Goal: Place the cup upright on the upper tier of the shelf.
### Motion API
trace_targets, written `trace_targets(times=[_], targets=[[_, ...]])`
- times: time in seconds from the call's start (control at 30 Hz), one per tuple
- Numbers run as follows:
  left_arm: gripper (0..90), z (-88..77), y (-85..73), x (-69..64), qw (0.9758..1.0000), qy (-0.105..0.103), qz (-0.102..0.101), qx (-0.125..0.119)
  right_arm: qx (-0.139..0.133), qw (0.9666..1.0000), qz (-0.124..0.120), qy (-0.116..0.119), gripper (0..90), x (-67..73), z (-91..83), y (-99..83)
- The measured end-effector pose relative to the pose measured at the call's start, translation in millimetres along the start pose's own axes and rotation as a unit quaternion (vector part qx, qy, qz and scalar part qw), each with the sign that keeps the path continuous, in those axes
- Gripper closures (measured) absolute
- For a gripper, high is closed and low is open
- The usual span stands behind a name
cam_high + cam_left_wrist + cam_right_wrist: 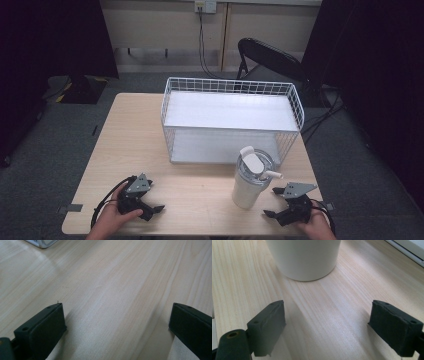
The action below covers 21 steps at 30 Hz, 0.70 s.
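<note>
While the wooden table [150,150] is carrying everything, the white wire basket [295,107] is sitting at its far middle, its two white shelves lying bare. Just in front of the basket's right end, a white tumbler [248,182] is standing upright, long axis vertical, lid and side spout on top. The right gripper [274,202] is resting near it, jaws spread wide and holding nothing, the tumbler's base [304,260] lying straight ahead. The left gripper [155,197] is lying well apart, likewise gaping and empty.

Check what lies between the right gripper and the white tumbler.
Nothing: in the right gripper view, bare wooden tabletop runs from the open right gripper to the white tumbler.
</note>
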<state>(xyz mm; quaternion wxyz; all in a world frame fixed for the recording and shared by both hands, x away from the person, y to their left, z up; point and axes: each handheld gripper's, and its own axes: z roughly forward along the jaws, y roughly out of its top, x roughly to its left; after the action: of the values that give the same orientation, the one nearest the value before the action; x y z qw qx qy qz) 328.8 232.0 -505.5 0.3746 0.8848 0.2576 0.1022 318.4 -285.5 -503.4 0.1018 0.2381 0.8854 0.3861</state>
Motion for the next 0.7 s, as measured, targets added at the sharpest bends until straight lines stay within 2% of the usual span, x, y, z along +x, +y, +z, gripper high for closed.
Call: trace_targets(times=[0.33, 0.47, 0.53, 0.63, 0.67, 0.7], targets=[[0.0, 0.0, 0.1, 0.1, 1.0000, 0.001, 0.000, 0.000, -0.001, 0.9999, 0.010, -0.006, 12.7, 0.8, 0.1, 0.2], [0.0, -0.1, 0.0, 0.2, 1.0000, 0.001, 0.000, 0.000, -0.005, 0.9995, 0.028, 0.015, 18.4, 0.9, -0.3, 5.2], [0.0, 0.0, 0.0, 0.2, 1.0000, 0.001, 0.000, 0.000, -0.020, 0.9988, 0.039, 0.020, 15.6, 2.6, -0.8, 10.7], [0.0, 0.0, 0.0, 0.2, 1.0000, 0.001, 0.000, 0.000, -0.047, 0.9980, 0.034, 0.026, 16.3, 7.4, -3.9, 21.6], [0.0, 0.0, 0.0, 0.2, 1.0000, 0.001, 0.000, 0.000, -0.047, 0.9980, 0.034, 0.026, 16.3, 7.4, -3.9, 21.6], [0.0, 0.0, 0.0, 0.2, 1.0000, 0.001, 0.000, 0.000, -0.063, 0.9967, 0.038, 0.035, 15.8, 9.6, -4.7, 26.3]])
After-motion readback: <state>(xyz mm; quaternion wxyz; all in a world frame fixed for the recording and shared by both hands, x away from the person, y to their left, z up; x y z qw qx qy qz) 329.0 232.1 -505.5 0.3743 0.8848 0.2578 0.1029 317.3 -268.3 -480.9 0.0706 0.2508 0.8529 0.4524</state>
